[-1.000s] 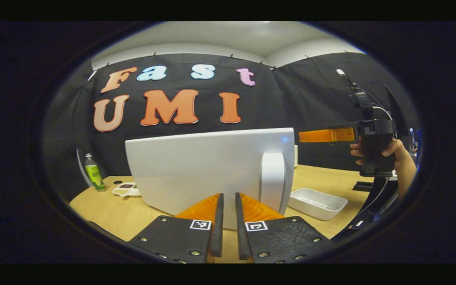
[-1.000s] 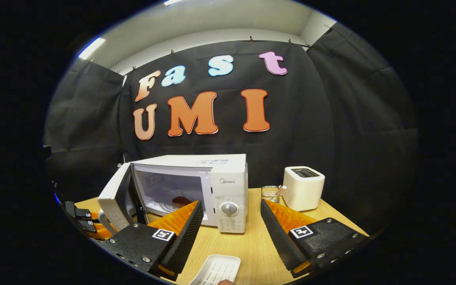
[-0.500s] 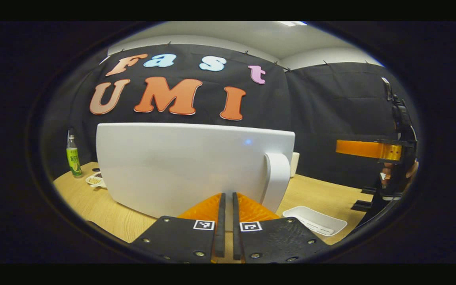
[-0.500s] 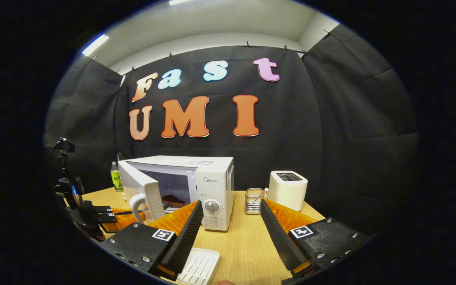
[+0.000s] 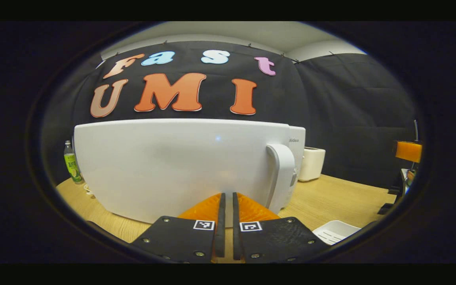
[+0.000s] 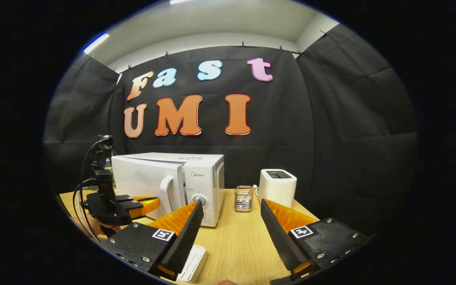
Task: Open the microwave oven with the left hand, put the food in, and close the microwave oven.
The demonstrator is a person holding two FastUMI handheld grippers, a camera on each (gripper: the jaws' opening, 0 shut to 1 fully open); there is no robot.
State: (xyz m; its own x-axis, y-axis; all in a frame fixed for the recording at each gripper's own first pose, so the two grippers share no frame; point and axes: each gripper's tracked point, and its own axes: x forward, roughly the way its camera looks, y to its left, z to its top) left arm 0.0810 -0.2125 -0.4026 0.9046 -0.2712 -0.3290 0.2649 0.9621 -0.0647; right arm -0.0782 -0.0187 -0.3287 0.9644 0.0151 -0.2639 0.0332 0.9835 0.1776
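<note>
1. My left gripper has its fingers pressed nearly together with nothing between them, tips up against the white door of the microwave.
2. The door looks shut or all but shut against the microwave; its handle stands just right of my fingertips.
3. My right gripper is spread wide and empty, held back from the microwave over the wooden table.
4. Right of the microwave stand a small glass jar and a white toaster.
5. A white tray lies on the table in front of the microwave.
6. A green bottle stands left of the microwave.
</note>
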